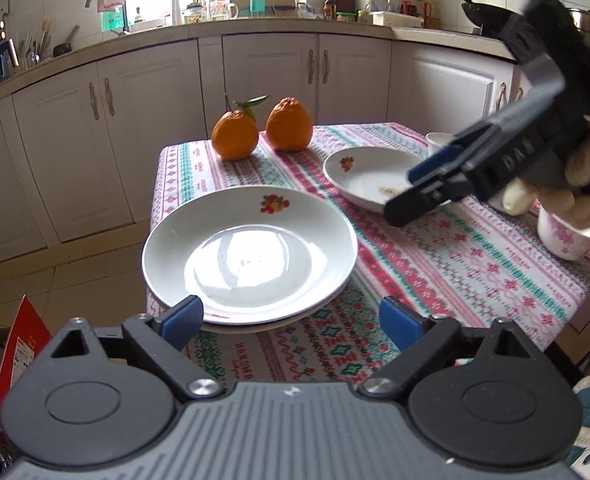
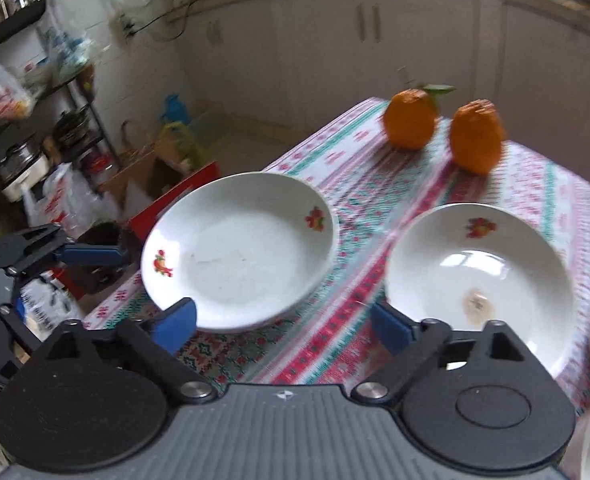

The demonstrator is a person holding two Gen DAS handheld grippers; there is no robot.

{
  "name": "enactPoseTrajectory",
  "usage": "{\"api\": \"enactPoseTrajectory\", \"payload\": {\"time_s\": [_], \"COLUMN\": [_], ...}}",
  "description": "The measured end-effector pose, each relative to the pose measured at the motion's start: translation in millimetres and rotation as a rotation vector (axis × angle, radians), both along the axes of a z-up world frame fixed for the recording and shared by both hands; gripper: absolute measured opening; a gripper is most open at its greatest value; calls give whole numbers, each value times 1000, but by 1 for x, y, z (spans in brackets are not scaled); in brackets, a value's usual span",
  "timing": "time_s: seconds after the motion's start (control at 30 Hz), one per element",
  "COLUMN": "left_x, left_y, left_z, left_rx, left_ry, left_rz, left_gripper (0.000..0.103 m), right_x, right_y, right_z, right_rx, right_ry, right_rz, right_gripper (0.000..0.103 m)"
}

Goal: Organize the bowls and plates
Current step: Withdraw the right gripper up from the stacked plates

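Note:
A white plate with a fruit print point(image 1: 251, 258) point(image 2: 239, 250) lies at the table's left edge, seemingly on top of another plate. My left gripper point(image 1: 291, 318) is open just in front of it, and shows at the left of the right wrist view point(image 2: 91, 254). A second white plate with a small stain point(image 1: 371, 178) point(image 2: 479, 276) lies to the right. My right gripper point(image 2: 283, 326) point(image 1: 411, 188) is open, hovering over the near rim of that second plate. A floral bowl point(image 1: 563, 236) stands at the right edge.
Two oranges point(image 1: 235, 136) point(image 1: 289, 124) stand at the table's far side. A white cup point(image 1: 439, 142) sits behind the second plate. The patterned tablecloth point(image 1: 475, 264) covers the table. A red box point(image 1: 19, 344) lies on the floor at left. Cabinets run behind.

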State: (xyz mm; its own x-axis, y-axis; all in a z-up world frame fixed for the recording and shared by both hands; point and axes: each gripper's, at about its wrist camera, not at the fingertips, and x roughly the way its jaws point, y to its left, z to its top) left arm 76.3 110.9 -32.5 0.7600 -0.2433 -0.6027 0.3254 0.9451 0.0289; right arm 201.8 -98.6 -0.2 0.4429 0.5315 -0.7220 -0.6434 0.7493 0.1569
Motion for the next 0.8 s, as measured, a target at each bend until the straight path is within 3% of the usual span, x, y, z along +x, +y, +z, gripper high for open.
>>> {"api": "enactPoseTrajectory", "payload": {"time_s": [0.23,0.4,0.67,0.8], "left_x": [-5,-3,15,30], "left_y": [-17,-28,-37,-44], "left_z": [8,12,12,14], "left_rx": [-7,-11,3,31], "left_ry": [-27,-24,21,31], "left_rz": [-46,-85,-113,-127], "left_gripper": [95,95,99,99], "right_x": [-42,-45,-44,-36], "right_y": [-23,-35,-41,-46], "right_z": [-14,-36,-63,-71], "right_rx": [-102,-110,-191,-171], "right_ry": [-152,-126,-138,-105], "right_rz": [-214,-355,-378,-377], "right_gripper": [103,103,103,103]}}
